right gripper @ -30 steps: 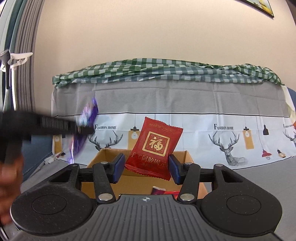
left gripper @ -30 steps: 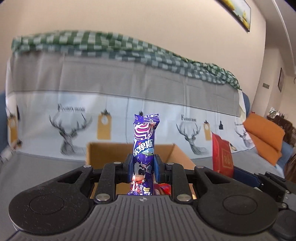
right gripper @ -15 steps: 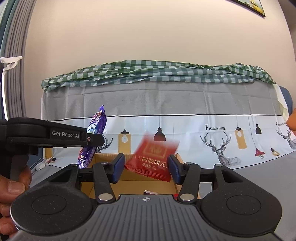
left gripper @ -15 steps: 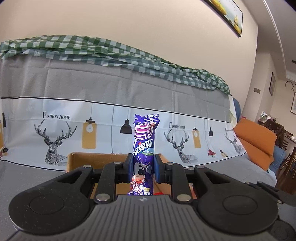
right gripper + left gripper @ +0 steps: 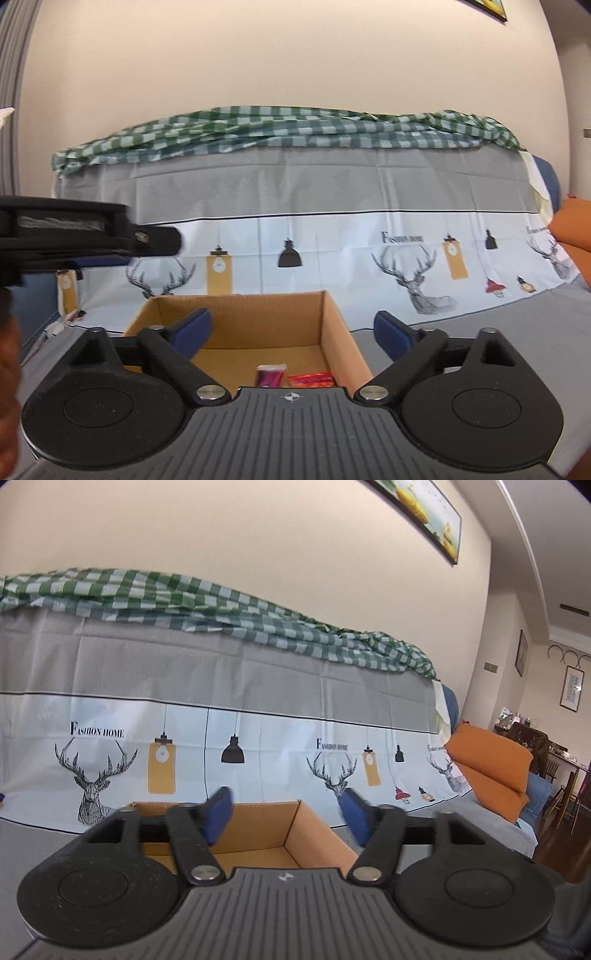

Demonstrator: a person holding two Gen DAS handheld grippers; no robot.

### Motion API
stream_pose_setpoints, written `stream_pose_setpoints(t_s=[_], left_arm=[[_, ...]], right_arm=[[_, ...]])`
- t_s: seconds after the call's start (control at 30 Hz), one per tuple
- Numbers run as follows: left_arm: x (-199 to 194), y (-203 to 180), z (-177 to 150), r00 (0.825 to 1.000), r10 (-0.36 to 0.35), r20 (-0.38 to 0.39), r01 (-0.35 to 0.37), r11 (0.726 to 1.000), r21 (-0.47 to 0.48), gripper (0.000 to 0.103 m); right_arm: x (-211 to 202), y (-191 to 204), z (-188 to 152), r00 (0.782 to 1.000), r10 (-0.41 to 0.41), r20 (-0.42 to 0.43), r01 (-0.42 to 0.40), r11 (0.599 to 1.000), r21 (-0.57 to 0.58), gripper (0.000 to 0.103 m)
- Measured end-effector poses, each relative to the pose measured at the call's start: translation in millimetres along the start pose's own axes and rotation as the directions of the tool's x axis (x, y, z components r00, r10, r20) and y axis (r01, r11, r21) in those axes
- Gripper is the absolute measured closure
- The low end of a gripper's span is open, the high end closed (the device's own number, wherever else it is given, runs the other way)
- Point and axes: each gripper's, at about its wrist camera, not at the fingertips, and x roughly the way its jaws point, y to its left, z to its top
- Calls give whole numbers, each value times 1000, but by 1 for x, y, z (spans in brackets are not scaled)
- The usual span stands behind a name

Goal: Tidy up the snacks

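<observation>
Two snacks at least to be counted on the floor of the cardboard box (image 5: 258,325): a pink packet (image 5: 271,373) and, just beside it to the right, a red packet (image 5: 312,379), both lying flat near the front wall and partly cut off by the gripper body in the right wrist view. Cannot tell whether more hidden below that edge; from the left wrist view, only the box's back wall, right wall and a strip of bare floor to go on. No loose snack to be found outside the box, neither on the grey sofa seat (image 5: 480,325) nor against the deer-print cover (image 5: 332,251), so judged well along, perhaps near finished, though with much of the seat outside both views. Probably left to do: looking round for remaining packets and straightening those inside. Left gripper (image 5: 286,814): jaws just been opening, now spread wide, blue pads slightly blurred, nothing between them, nothing touched, only the box beyond. Right gripper (image 5: 293,330): likewise jaws just been opening, now released and far apart, empty, clear of the box walls, hanging over the near side of the box. Also to be seen from the side at the left border of the right wrist view: the left gripper again, above the box's left corner, with part of a hand (image 5: 7,369) at the frame edge
</observation>
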Motion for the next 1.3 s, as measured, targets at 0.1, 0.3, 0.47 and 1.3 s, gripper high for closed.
stream_pose_setpoints(t_s=[0.1,0.3,0.47,1.3], left_arm=[[-15,-6,3,999,42,11,-43,998,42,13],[-52,-14,0,985,156,-70,-155,988,19,12],[-79,-13,-32,961,215,-173,-226,973,-46,0],[-58,-22,-101,907,262,-329,-285,958,-25,1]], right_arm=[[1,-6,0,1000,1,-19,0,999,36,1],[-14,-16,5,999,-2,-37,5,997,78,1],[-36,-27,10,993,-37,-112,48,994,94,1],[-37,-16,-34,962,22,-272,-29,999,-22,1]])
